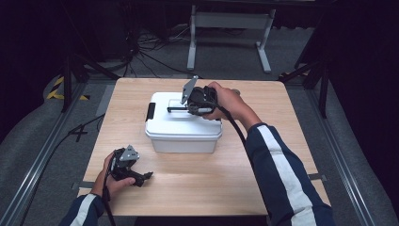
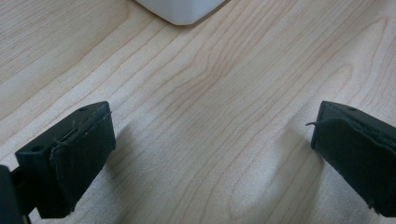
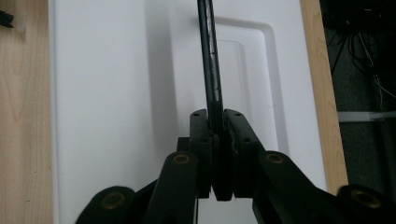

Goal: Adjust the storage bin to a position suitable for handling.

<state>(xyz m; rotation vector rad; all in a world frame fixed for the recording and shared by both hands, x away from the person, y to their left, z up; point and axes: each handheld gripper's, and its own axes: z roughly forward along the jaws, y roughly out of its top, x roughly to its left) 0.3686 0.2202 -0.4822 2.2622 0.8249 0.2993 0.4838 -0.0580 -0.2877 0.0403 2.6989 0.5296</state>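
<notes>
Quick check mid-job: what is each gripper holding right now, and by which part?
The right gripper is shut on the white box's black handle, mid-bar. The left gripper is open over the table, holding nothing.

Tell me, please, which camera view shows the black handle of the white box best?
The right gripper view: the black handle runs up the frame, clamped in the right hand-held gripper. The high view shows it small, partly hidden by that gripper. The left gripper view catches just a corner of the white box.
</notes>
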